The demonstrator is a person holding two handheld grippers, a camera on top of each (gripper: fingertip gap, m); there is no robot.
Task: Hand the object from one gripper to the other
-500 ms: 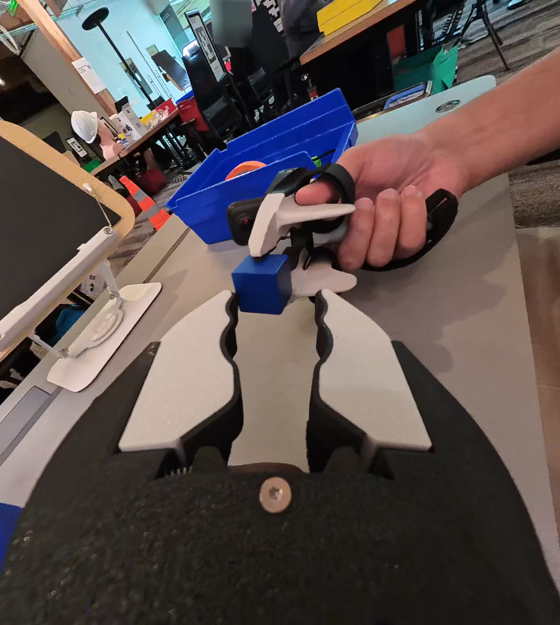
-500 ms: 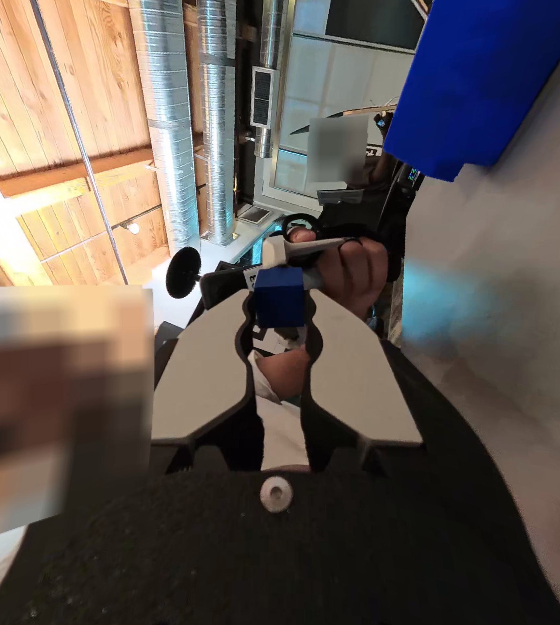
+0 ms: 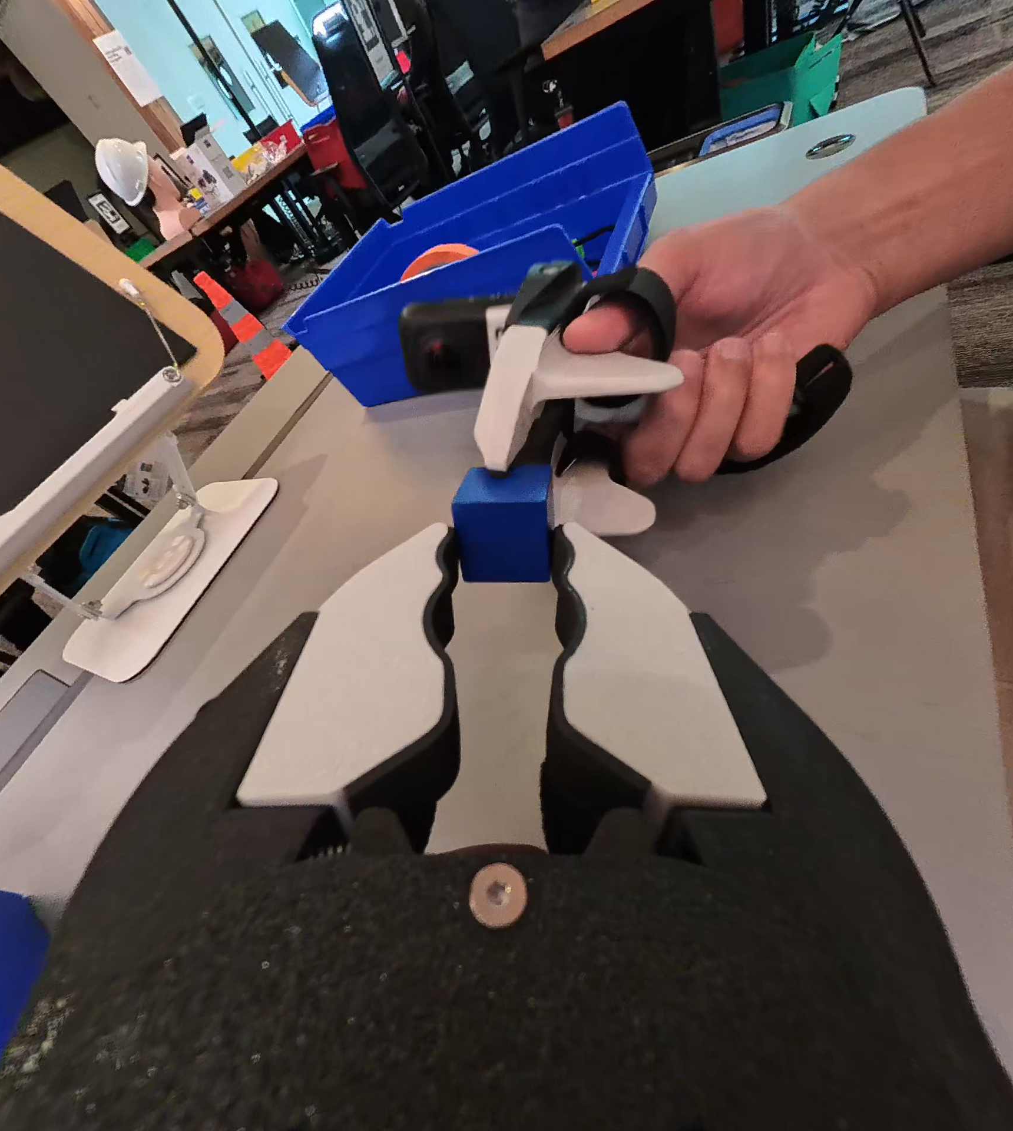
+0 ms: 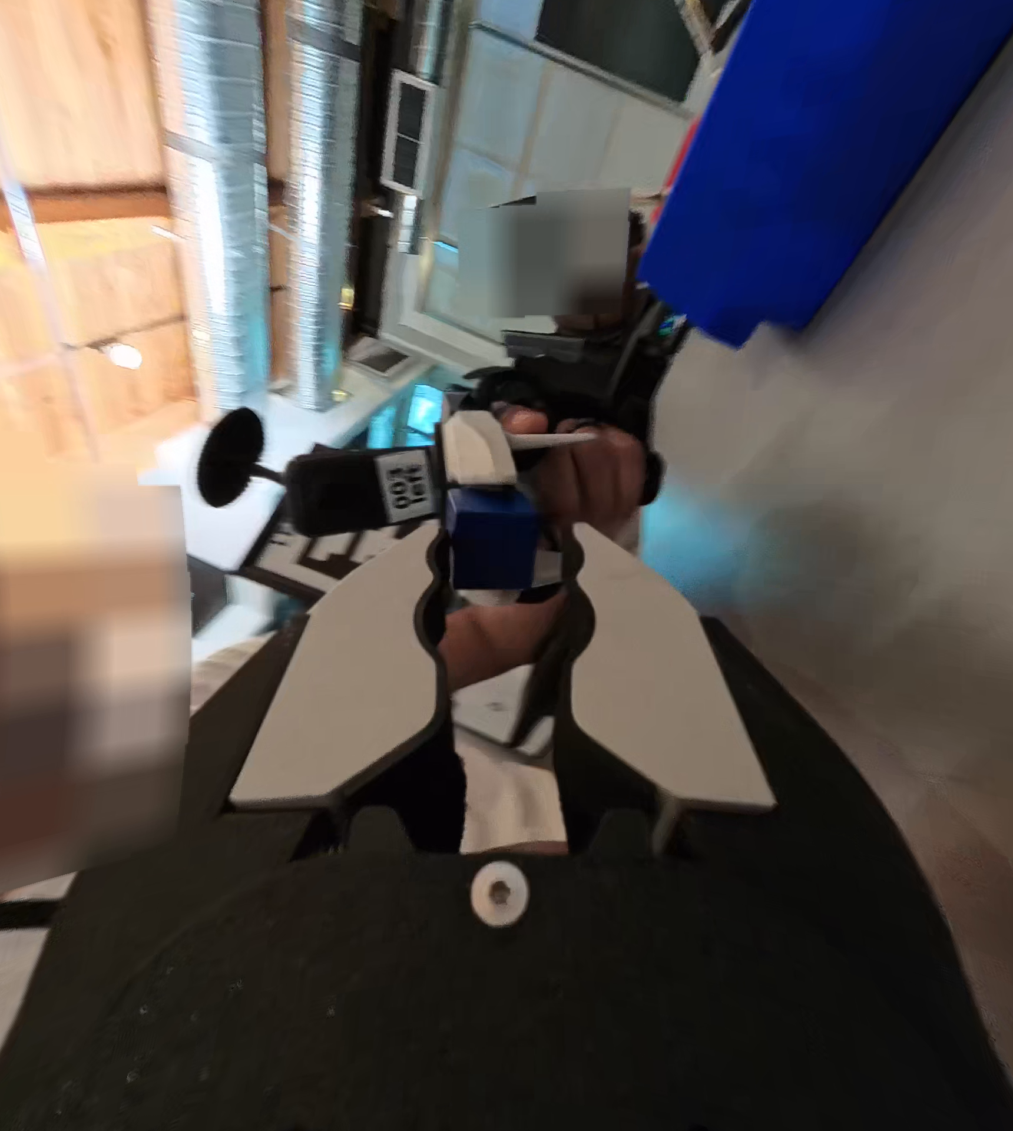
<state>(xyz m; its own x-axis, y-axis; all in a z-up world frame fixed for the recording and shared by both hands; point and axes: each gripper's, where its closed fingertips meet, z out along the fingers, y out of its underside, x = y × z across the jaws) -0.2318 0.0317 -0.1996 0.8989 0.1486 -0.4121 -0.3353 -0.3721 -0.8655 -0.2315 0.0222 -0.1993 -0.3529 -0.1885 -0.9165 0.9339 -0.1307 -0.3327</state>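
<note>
Blue cube at the point of exchange between two hand-held grippers

The blue cube [image 3: 504, 531] sits between both sets of tips: the left gripper [image 3: 504, 554] closes on its sides, the right gripper [image 4: 507, 560] pinches it top and bottom. Mid-handover, I judge; next, one must let go while the other holds firm.

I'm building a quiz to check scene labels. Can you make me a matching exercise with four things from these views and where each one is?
Things:
1. small blue cube
2. blue plastic bin
3. white hard hat
4. orange traffic cone

Places:
A. on the floor left of the table
B. between the fingertips of the left gripper
C. on the far part of the grey table
D. far background, off the table

Pairs: 1-B, 2-C, 3-D, 4-A
</note>
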